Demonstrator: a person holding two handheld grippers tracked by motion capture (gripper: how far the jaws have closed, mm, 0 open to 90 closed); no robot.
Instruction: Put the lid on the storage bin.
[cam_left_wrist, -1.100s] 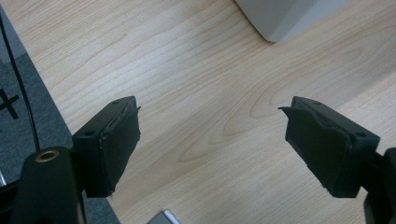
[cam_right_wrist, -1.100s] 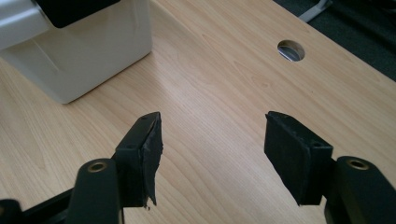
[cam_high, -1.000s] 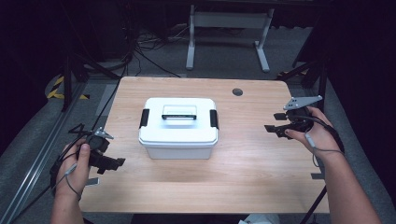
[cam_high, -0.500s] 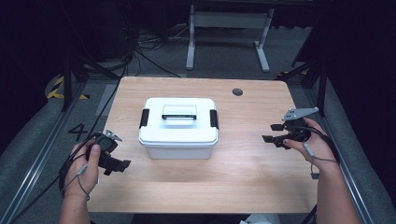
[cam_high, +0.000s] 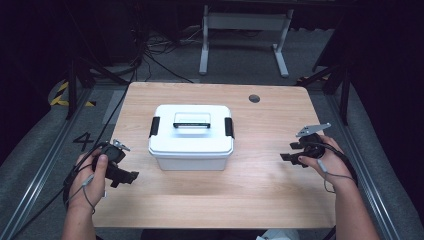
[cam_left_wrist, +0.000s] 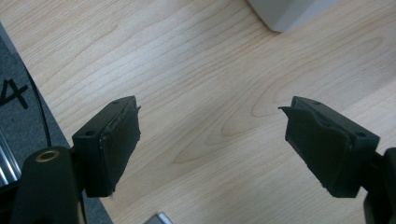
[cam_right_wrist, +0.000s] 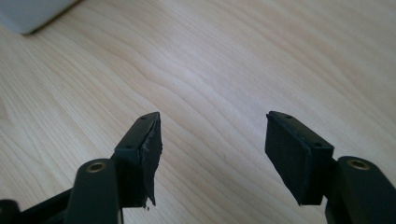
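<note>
A white lidded storage box (cam_high: 191, 135) with a grey top handle and black side latches stands in the middle of the wooden table (cam_high: 250, 200). My left gripper (cam_high: 125, 176) hovers low at the table's front left, short of the box, open with nothing between its jaws. In the left gripper view, that gripper (cam_left_wrist: 210, 140) looks down on bare wood, with a box corner (cam_left_wrist: 289, 11) at the top. My right gripper (cam_high: 289, 152) is held at the right of the box, open and empty. In the right gripper view, the right gripper (cam_right_wrist: 212, 140) faces bare wood, with a box corner (cam_right_wrist: 32, 14) at top left.
A round cable hole (cam_high: 254, 98) sits in the table's far right part. Cables (cam_high: 150, 60) and a white frame stand (cam_high: 245, 30) lie on the floor beyond the table. A metal rail (cam_high: 35, 185) runs along the floor at the left, beside a painted 4 (cam_high: 82, 141).
Both hands have moved nearer the person's side of the table and slightly inward toward the box. Both grippers stay open and empty. The box has not moved.
</note>
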